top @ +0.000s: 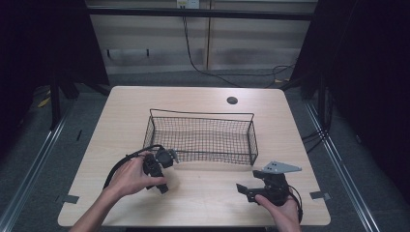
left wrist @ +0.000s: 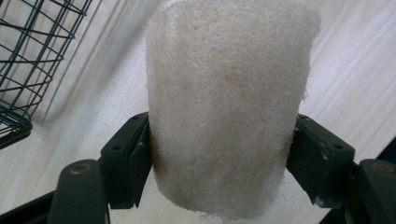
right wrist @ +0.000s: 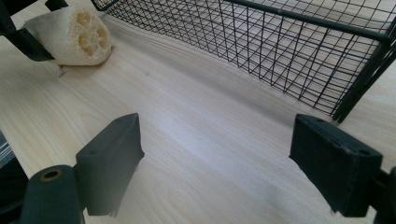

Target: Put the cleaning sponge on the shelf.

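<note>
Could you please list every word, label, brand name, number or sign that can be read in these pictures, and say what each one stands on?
There is no readable text. The loofah sponge, held between the left gripper jaws, is plain. The wire basket, the table and the open right gripper carry no lettering either. Something small and pale on the wall at the top edge of the high view may be a label, but it is too small to read.
</note>
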`<state>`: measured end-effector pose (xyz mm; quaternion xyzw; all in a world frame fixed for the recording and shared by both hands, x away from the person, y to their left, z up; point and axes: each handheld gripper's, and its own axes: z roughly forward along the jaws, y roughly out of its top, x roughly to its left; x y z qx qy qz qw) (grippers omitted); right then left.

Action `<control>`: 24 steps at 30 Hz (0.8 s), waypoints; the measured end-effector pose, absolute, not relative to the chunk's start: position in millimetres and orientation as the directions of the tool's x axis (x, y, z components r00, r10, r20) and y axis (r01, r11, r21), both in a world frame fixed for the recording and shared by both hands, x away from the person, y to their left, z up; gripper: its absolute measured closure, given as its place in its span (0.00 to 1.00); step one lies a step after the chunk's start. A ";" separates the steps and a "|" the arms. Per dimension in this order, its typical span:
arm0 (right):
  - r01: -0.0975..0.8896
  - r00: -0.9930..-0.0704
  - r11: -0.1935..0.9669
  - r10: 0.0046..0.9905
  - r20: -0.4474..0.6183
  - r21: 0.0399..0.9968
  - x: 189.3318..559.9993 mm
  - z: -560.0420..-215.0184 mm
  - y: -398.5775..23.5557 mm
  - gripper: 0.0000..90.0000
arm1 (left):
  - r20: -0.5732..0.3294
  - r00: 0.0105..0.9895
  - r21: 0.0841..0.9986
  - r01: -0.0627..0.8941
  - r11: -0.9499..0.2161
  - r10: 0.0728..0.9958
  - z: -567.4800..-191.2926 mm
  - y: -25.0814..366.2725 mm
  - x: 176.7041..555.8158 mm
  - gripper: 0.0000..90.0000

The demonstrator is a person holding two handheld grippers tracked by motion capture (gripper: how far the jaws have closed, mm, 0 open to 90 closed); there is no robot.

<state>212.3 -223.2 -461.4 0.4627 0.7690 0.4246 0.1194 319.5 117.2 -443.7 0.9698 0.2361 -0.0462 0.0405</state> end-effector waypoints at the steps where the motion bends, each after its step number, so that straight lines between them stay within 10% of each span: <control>1: 0.612 -0.542 0.210 0.814 0.210 0.763 212.3 -461.4 -223.2 0.18 | -0.112 0.885 0.057 0.460 -0.886 0.452 -442.8 117.9 319.2 0.32; 24: 0.618 -0.544 0.214 0.811 0.214 0.757 212.5 -462.1 -223.3 0.18 | -0.130 0.865 0.152 0.501 -0.852 0.485 -407.1 143.8 314.4 0.32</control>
